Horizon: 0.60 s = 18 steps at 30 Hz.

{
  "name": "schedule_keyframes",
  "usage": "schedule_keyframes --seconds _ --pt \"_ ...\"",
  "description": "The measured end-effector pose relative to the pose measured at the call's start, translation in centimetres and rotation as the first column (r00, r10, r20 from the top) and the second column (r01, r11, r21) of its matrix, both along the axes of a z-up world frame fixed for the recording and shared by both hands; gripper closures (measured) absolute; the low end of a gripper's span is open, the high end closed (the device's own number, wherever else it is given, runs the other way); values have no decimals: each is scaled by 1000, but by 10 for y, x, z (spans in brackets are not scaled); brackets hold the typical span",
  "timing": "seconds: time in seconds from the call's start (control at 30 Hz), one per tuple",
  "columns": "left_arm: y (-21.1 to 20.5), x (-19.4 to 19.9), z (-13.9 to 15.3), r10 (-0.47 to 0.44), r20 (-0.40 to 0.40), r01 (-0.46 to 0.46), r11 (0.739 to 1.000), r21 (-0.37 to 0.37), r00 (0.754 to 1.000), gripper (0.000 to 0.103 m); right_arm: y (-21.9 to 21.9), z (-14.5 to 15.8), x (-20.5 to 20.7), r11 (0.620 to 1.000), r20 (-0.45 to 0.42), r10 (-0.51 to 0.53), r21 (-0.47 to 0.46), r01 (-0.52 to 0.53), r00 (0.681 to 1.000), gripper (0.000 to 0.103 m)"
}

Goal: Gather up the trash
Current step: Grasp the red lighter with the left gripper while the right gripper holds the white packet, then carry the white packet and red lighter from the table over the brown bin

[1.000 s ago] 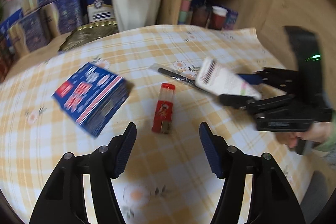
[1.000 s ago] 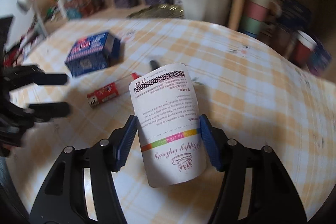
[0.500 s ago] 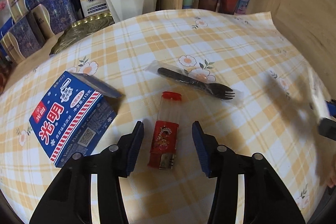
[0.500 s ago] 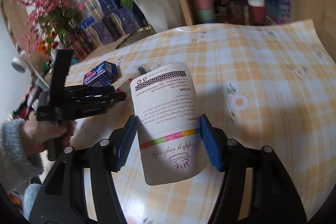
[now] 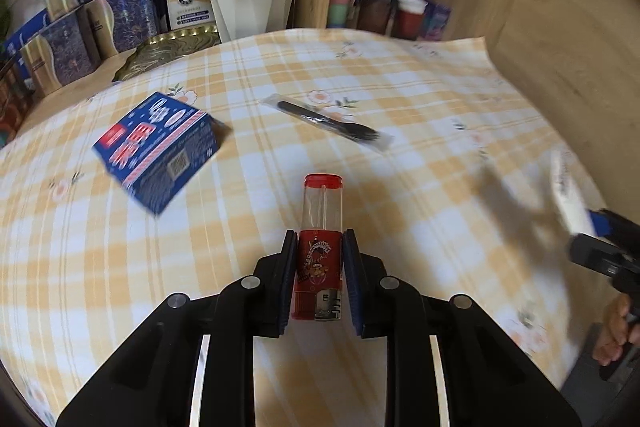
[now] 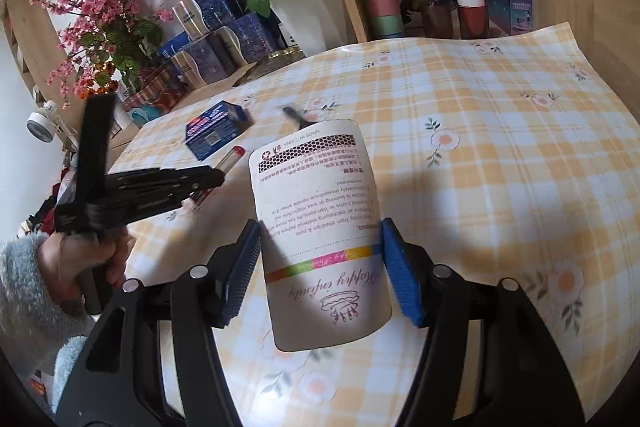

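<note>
Now left claw (image 5: 319,267) pinching lighter (image 5: 320,247); right claw (image 6: 320,267) pinching paper tube (image 6: 320,227); tablecloth (image 5: 400,87) right edge near.

A red, clear-topped lighter (image 5: 319,259) sits pinched between the left tongs (image 5: 318,275), a blue carton (image 5: 158,149) and wrapped black fork (image 5: 332,123) lie beyond them, and the right tongs (image 6: 320,267) clasp a white printed cup (image 6: 320,227).
</note>
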<state>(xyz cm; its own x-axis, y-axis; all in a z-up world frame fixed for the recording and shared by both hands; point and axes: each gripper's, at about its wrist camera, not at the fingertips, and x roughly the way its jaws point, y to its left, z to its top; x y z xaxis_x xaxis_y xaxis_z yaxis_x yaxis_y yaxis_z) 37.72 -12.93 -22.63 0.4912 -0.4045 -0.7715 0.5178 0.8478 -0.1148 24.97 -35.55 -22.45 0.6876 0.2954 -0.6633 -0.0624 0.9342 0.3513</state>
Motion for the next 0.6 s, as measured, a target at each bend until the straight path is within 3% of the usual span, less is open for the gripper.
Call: schedule_keyframes --seconds 0.33,0.6 --pt "44 -91 40 40 32 -37 995 -94 999 81 6 17 -43 999 5 -35 9 35 999 41" --pt "72 -157 61 55 72 -46 991 -124 996 81 30 30 -88 1000 21 -9 -27 9 1000 42"
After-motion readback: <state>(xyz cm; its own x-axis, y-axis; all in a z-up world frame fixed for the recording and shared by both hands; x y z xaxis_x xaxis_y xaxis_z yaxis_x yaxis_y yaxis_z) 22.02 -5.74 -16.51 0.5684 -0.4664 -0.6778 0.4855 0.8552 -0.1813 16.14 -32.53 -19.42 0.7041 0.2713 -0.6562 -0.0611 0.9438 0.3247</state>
